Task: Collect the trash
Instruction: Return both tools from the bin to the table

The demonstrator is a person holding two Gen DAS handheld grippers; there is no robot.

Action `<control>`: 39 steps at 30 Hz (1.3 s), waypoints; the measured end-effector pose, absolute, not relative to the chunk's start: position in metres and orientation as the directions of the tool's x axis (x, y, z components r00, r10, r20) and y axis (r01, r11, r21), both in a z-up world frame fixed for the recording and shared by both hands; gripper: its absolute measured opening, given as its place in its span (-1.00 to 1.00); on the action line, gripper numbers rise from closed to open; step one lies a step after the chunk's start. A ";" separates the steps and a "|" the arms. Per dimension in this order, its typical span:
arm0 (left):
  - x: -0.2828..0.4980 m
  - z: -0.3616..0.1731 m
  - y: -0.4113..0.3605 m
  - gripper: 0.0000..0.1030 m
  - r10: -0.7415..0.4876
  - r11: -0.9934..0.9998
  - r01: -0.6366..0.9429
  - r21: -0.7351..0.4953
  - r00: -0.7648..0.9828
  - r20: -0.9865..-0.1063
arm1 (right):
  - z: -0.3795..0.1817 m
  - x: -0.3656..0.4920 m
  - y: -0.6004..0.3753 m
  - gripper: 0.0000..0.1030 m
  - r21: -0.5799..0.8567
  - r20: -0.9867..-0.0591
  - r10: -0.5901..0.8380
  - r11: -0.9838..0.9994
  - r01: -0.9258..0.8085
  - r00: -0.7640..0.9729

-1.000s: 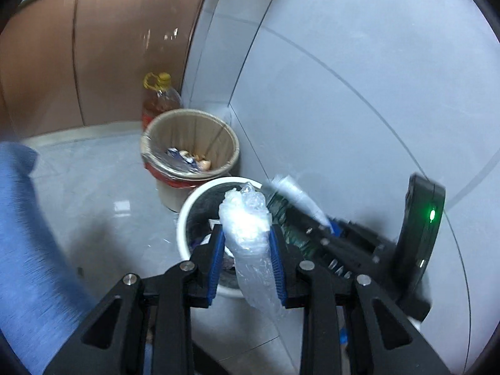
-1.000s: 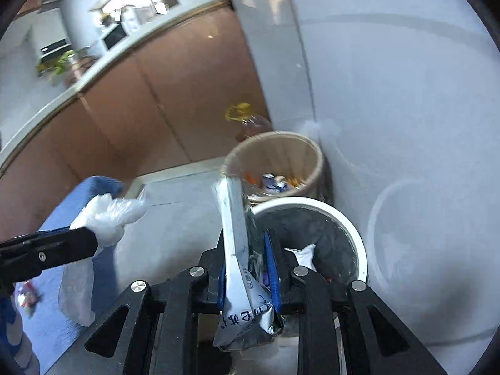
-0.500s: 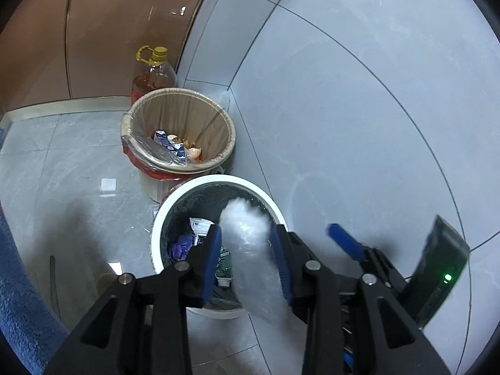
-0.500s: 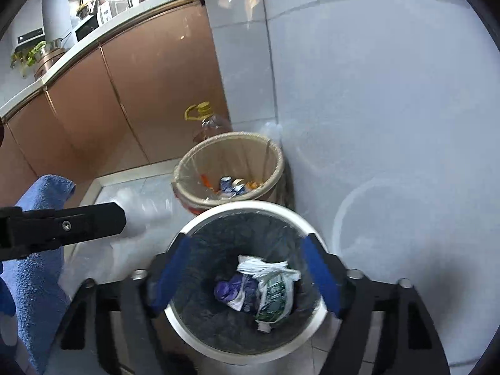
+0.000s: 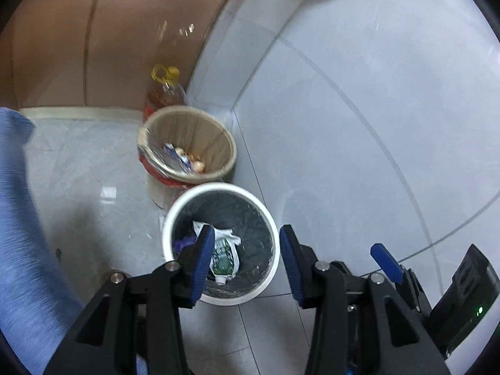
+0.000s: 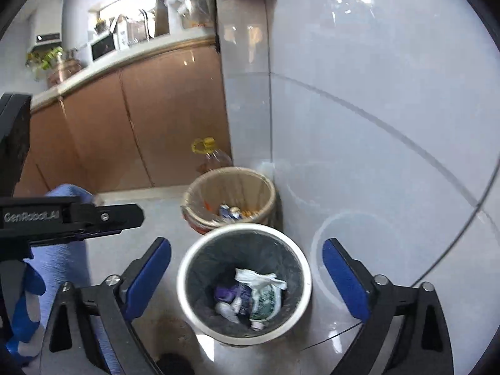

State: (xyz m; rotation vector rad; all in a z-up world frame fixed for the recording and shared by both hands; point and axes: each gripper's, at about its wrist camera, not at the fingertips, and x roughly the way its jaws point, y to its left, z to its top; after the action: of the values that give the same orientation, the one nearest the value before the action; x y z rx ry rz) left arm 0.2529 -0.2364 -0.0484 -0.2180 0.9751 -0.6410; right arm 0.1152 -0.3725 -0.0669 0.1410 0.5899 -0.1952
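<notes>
Left wrist view: the left gripper (image 5: 247, 251) hovers over the white trash bin (image 5: 268, 234), its blue-padded jaws spread apart with nothing between them. The bin has a dark liner, and at its bottom lie a crumpled white-and-green wrapper (image 5: 223, 253) and a bit of purple trash (image 5: 184, 243). Just behind it, touching or nearly so, stands a beige-lined waste basket (image 5: 225, 143) holding what look like eggshells and a blue-and-white packet (image 5: 184, 161). An oil bottle with a yellow cap (image 5: 164, 90) stands behind that basket against the brown cabinet (image 5: 125, 37). The right gripper's blue-tipped finger (image 5: 386, 262) shows at the lower right, by the grey tiled wall (image 5: 359, 93).

Right wrist view: the right gripper (image 6: 247, 275) is released too, jaws wide to either side of the white trash bin (image 6: 184, 284), grasping nothing. Inside the bin lie the white-and-green wrapper (image 6: 262, 293), the purple trash (image 6: 225, 292) and some clear plastic, partly blurred. The beige-lined waste basket (image 6: 265, 187) sits beyond, with small scraps in it, and the oil bottle (image 6: 209, 153) behind. The left gripper's black body (image 6: 78, 215) crosses the left edge.
</notes>
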 end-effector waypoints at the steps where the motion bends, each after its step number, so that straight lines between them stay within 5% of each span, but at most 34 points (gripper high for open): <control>1: 0.245 -0.038 -0.226 -0.20 -0.584 0.807 0.401 -0.434 0.430 -0.689 | -0.061 0.111 -0.369 1.00 0.081 -0.549 -0.134 0.974 0.212 0.825; 15: 0.108 0.071 -0.079 -0.20 -0.404 0.912 0.293 -0.286 0.752 -0.520 | 0.074 0.016 -0.284 1.00 0.131 -0.191 0.090 0.989 -0.065 0.977; 26: 0.010 0.111 0.045 -0.20 -0.234 0.956 0.123 -0.265 0.866 -0.442 | 0.123 -0.035 -0.237 1.00 0.178 -0.021 0.313 0.936 -0.304 0.950; 34: -0.054 0.115 0.145 -0.20 -0.043 0.971 -0.061 -0.231 0.906 -0.421 | 0.131 -0.049 -0.205 1.00 0.193 -0.034 0.417 0.895 -0.403 0.908; 39: -0.093 0.109 0.206 0.02 0.061 0.951 -0.176 -0.252 0.911 -0.407 | 0.123 -0.044 -0.180 1.00 0.181 -0.092 0.460 0.880 -0.439 0.883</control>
State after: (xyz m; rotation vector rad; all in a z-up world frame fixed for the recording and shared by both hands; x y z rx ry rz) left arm -0.0933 0.2062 0.1093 -0.2896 0.4070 0.1240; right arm -0.0439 -0.1803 0.1232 0.1572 0.1338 0.4698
